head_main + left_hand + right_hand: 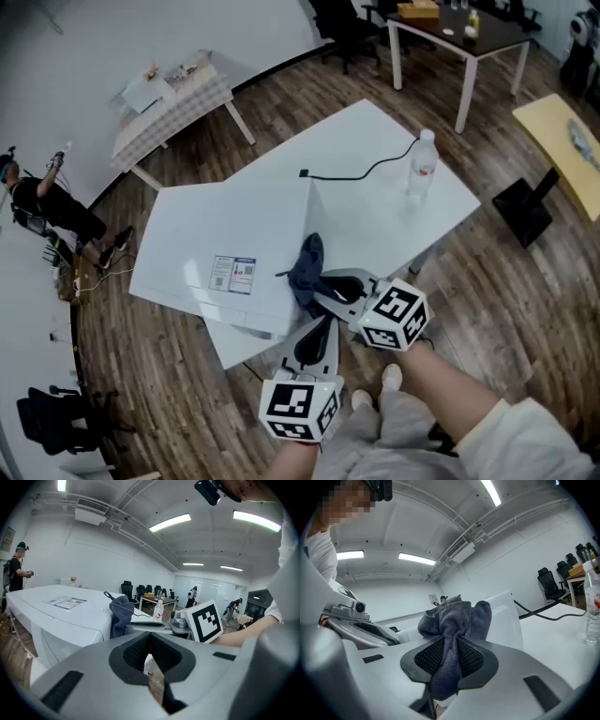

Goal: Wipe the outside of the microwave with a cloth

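The white microwave (225, 244) stands on a white table (375, 216); it also fills the left of the left gripper view (61, 616). A dark blue-grey cloth (307, 267) hangs bunched at the microwave's near right corner. My right gripper (321, 283) is shut on this cloth (454, 620), whose folds stick out above the jaws and touch the microwave's edge (508, 616). My left gripper (314, 345) sits lower and nearer to me, beside the table's front edge, shut with nothing in it (150, 660). From there the cloth (121, 613) shows ahead.
A clear water bottle (422, 164) and a black cable (361, 172) lie on the table behind the microwave. A checked table (173, 98), a dark-topped table (459, 33) and a yellow table (562, 141) stand around on the wooden floor. A person (47, 206) is at far left.
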`<action>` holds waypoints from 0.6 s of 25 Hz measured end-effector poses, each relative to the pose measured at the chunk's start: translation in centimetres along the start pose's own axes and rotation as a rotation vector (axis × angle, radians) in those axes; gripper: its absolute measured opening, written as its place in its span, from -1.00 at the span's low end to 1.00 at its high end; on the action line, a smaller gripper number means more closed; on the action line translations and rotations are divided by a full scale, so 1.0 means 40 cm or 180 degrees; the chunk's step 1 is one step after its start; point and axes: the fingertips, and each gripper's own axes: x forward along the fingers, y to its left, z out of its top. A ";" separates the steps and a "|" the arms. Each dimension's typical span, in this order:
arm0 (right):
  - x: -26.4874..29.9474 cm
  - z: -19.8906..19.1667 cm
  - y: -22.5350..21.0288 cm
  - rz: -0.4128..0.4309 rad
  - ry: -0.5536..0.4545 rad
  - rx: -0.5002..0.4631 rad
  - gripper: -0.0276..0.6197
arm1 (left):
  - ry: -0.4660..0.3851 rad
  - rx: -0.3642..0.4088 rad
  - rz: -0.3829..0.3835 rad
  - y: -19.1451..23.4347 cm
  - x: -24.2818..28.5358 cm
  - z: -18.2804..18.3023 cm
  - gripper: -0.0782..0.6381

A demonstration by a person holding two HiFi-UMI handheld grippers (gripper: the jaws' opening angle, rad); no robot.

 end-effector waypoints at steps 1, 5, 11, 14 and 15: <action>0.002 -0.004 0.003 -0.0021 0.0003 -0.0010 -0.61 | 0.0000 -0.0014 -0.0031 0.003 -0.002 -0.010 -0.76; -0.001 -0.016 0.004 -0.0041 0.0031 -0.0078 -0.61 | -0.0063 0.0061 -0.0112 0.000 -0.002 -0.030 -0.77; 0.003 -0.038 0.011 -0.0023 -0.0143 0.0089 -0.61 | -0.0088 0.0103 0.0104 0.006 -0.013 -0.054 -0.77; 0.022 -0.030 -0.019 -0.0085 -0.0252 0.0207 -0.61 | -0.0055 0.0149 0.0218 0.012 0.002 -0.032 -0.77; 0.028 -0.025 -0.032 -0.0083 -0.0280 0.0233 -0.61 | -0.0064 0.0189 0.0260 0.011 0.010 -0.012 -0.77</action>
